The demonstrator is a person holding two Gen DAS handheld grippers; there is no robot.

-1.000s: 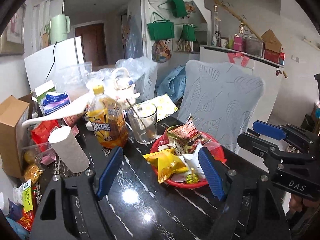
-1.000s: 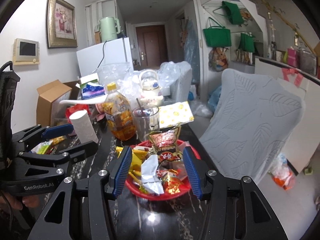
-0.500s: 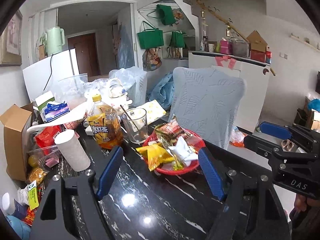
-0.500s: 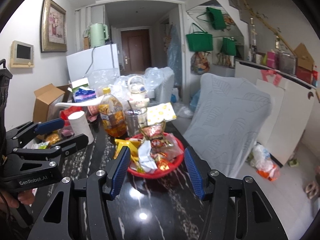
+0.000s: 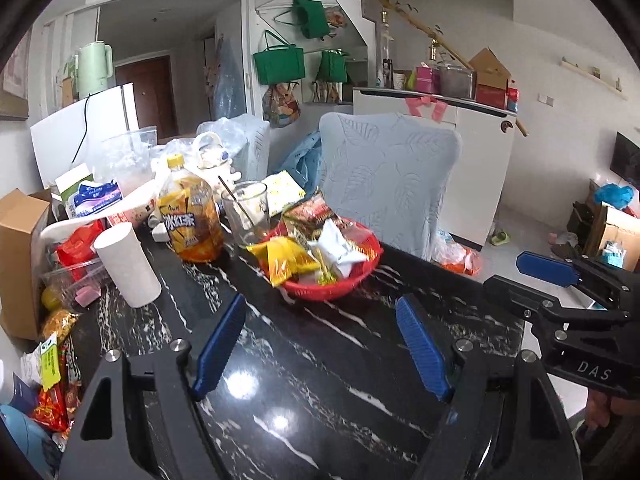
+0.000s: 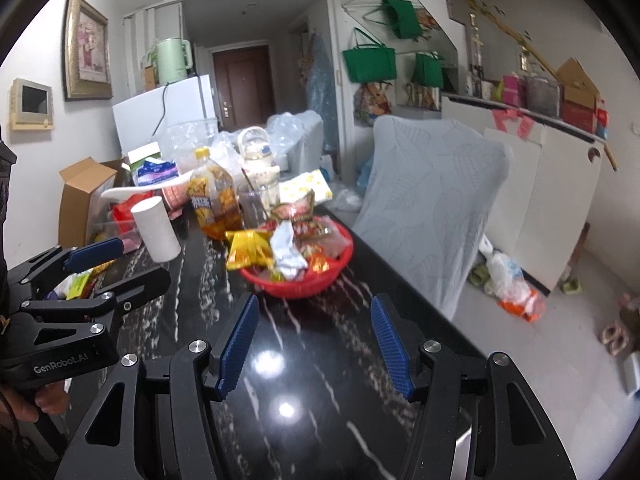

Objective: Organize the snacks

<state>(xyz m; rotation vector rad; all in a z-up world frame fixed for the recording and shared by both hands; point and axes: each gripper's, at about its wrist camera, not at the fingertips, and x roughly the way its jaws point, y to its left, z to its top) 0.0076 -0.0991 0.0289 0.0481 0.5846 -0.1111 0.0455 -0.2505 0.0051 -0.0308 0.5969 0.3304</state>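
A red basket [image 5: 344, 284] heaped with snack packets sits on the black marble table [image 5: 320, 360], also in the right wrist view [image 6: 304, 286]. A yellow packet [image 5: 286, 258] hangs over its near rim. More loose snack packets [image 5: 52, 364] lie at the table's left edge. My left gripper [image 5: 320, 344] is open and empty, well short of the basket. My right gripper [image 6: 314, 340] is open and empty, also short of the basket. Each gripper shows in the other's view: the right one [image 5: 560, 280] and the left one [image 6: 108, 264].
Behind the basket stand a tea bottle [image 5: 190, 220], a glass with a spoon [image 5: 246, 212] and a white paper roll [image 5: 126, 264]. A cardboard box [image 5: 20, 256] and clutter fill the left side. A covered chair [image 5: 384, 176] stands at the table's right edge.
Both grippers have drawn back from the basket, which now looks smaller and farther away. Both stay open and empty.
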